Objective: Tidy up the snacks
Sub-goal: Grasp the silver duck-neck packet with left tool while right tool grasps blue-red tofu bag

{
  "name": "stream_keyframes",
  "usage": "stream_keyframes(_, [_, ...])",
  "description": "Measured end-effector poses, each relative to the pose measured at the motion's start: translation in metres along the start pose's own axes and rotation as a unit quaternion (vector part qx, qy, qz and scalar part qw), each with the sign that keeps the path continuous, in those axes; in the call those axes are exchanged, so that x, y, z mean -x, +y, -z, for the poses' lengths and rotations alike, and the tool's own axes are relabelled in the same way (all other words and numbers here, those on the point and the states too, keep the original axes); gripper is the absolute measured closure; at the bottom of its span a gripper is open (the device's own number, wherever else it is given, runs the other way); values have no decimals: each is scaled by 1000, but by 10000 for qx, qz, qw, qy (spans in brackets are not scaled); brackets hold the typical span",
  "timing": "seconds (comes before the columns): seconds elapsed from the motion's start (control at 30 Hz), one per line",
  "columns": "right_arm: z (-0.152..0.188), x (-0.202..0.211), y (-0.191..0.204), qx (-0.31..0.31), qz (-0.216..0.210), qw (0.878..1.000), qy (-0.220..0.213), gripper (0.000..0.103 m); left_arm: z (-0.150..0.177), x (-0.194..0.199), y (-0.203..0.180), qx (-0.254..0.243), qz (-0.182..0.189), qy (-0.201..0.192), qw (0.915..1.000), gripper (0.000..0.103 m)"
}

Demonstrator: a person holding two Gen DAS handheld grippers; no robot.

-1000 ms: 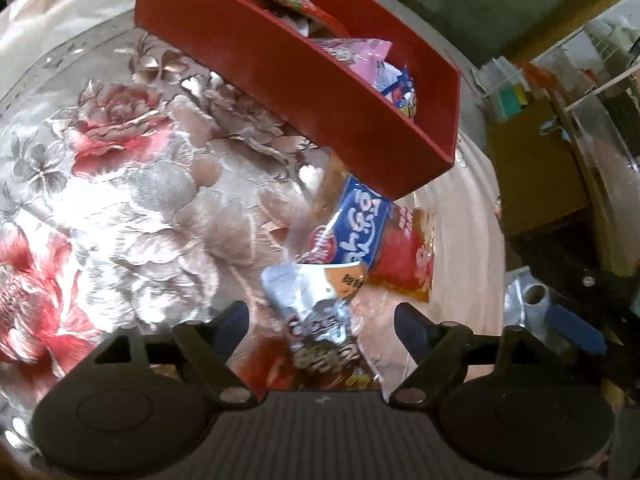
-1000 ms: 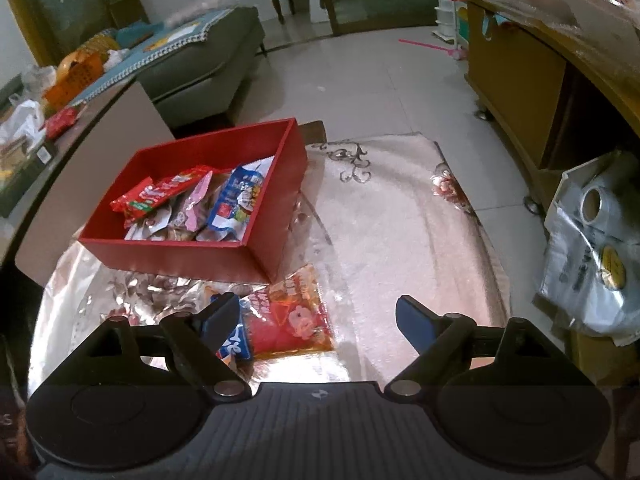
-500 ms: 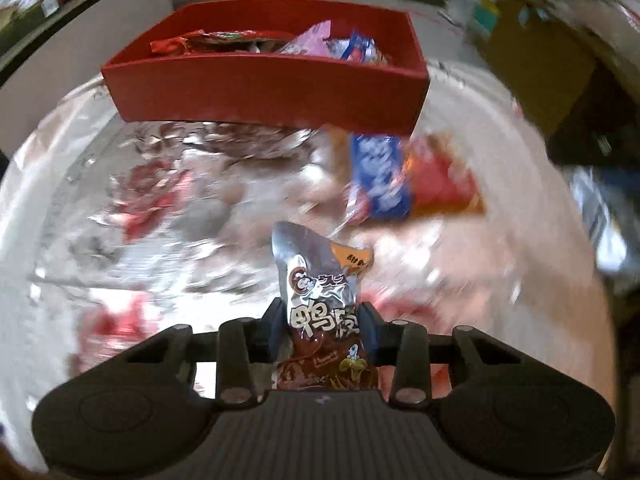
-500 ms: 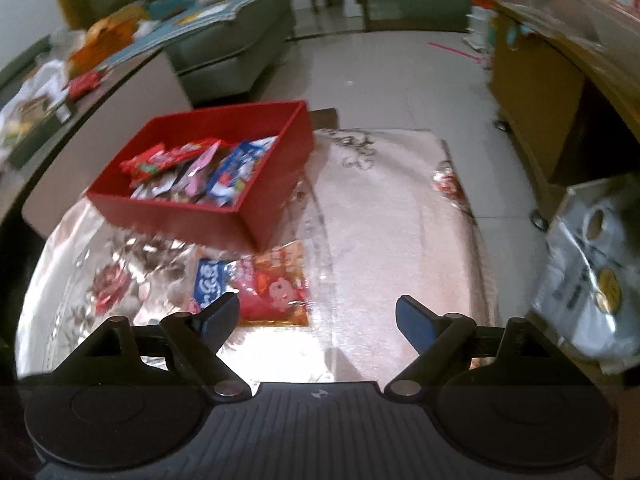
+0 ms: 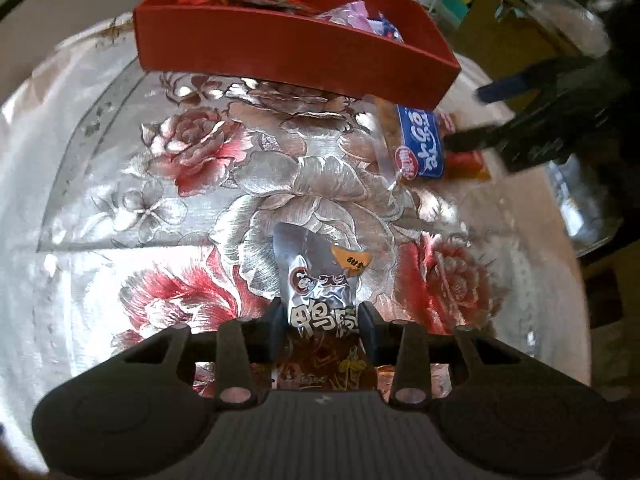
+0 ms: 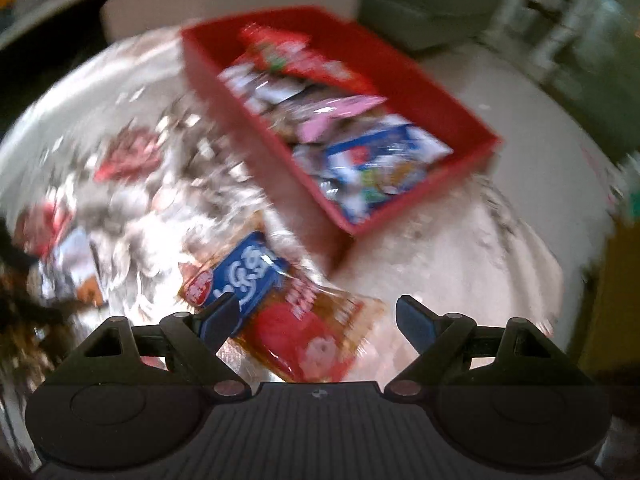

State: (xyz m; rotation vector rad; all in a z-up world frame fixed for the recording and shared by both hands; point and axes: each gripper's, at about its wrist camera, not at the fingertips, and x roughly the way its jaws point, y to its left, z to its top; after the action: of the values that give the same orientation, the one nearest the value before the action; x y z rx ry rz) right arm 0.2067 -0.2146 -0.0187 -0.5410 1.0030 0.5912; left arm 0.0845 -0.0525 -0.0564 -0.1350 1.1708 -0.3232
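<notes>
My left gripper is shut on a silver and brown snack packet, held above the flowered tablecloth. A red box with several snacks in it stands at the far side. Beside its right corner lie a blue packet and, partly hidden, a red and orange packet. In the blurred right wrist view my right gripper stands open over the red and orange packet, which lies between its fingers with the blue packet beside it. The red box is behind.
In the left wrist view the other gripper reaches in dark at the right, over the two loose packets. Beyond the table's right edge are a cardboard box and a silvery bag. A sofa stands behind the table.
My left gripper shut on the silver and brown packet and carried it away from the box. My right gripper rolled and came down over the blue and red packets, staying open.
</notes>
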Motion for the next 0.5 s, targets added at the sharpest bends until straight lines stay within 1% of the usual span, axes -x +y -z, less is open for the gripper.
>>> stream_keyframes(0.07, [-4,-19,6,386,-138,9988,268,12,-1,1,10,175,220,28,9996,70])
stream_keyframes(0.1, [-4,-26,8,473,-215,9980,368,3,-2,0,14,241,296,49,9993,70])
stream_keyframes(0.13, [-2,-32,10,555,-323,9969,446,1,-3,0,15,263,329,68,9991,70])
stream_keyframes(0.17, [1,-36,13,686,-322,9959,496,0,-3,1,14,251,327,84,9991,70])
stream_keyframes(0.2, [4,-34,13,657,-349,9964,416,0,-3,2,13,215,324,78,9992,70])
stream_keyframes(0.27, [11,-32,13,447,-453,9969,456,0,-3,1,11,121,291,84,9995,70])
stream_keyframes(0.37, [27,-20,22,-72,-466,9979,442,2,-4,1,10,139,276,85,9995,70])
stream_keyframes(0.4, [33,-15,29,-178,-584,9971,462,2,-4,2,10,129,270,75,9995,70])
stream_keyframes(0.43, [41,-7,38,-226,-853,9952,422,2,-3,2,10,114,266,62,9996,70])
stream_keyframes(0.47, [47,1,45,-277,-1093,9929,368,4,-2,2,10,103,262,49,9996,69])
stream_keyframes(0.5, [51,8,49,-355,-1247,9909,353,7,-2,2,11,92,257,40,9996,69])
